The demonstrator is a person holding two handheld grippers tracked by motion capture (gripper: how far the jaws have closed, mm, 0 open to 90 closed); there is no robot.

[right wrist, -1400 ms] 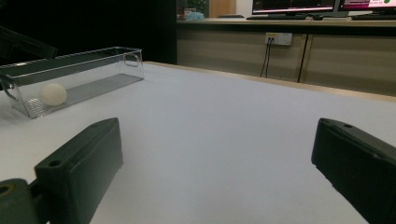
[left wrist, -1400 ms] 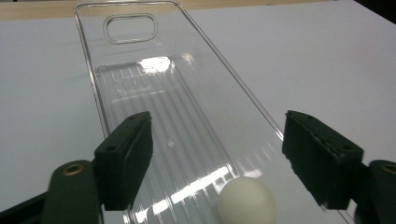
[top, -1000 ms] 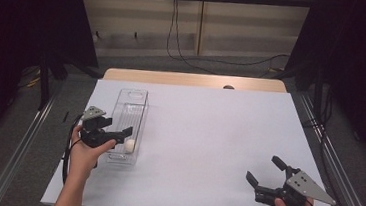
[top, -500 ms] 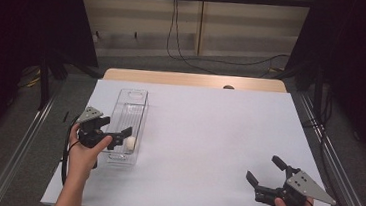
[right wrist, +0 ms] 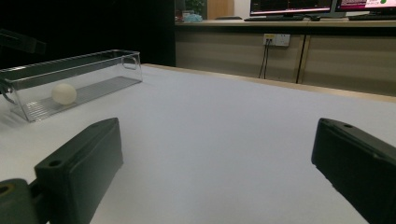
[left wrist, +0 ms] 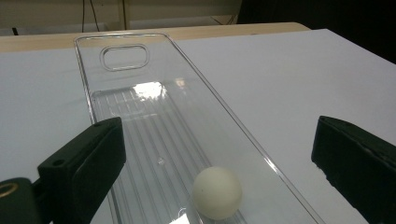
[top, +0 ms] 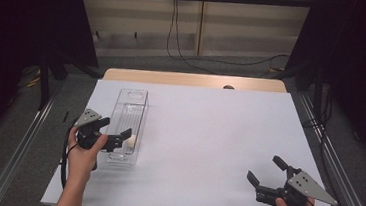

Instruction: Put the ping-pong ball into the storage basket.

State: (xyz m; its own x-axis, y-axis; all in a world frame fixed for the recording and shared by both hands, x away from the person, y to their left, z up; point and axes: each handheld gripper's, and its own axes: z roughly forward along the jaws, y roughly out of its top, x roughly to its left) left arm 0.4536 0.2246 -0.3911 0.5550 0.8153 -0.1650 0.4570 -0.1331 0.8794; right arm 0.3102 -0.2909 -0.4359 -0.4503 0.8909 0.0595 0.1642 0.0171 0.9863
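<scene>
A clear plastic bin (top: 134, 97) lies lengthwise on the left of the white table (top: 218, 136). A small white ball (top: 130, 141) rests on the ribbed floor at its near end. In the left gripper view the ball (left wrist: 217, 192) sits low between the jaws, touching neither. My left gripper (top: 116, 127) hovers at the bin's near end, open wide. At the table's near right corner my right gripper (top: 263, 168) stands open with nothing in it. From the right gripper view, the bin (right wrist: 93, 60) and the ball (right wrist: 64, 94) are far off to the left.
A wooden strip (top: 193, 80) borders the table's far edge. Metal rails (top: 21, 154) run along both sides, and cables lie on the floor beyond. The bin's far end has a handle cut-out (left wrist: 124, 57).
The left gripper has shifted slightly over the bin's near end, and the ball lies a touch farther along the bin floor. The right gripper has not moved.
</scene>
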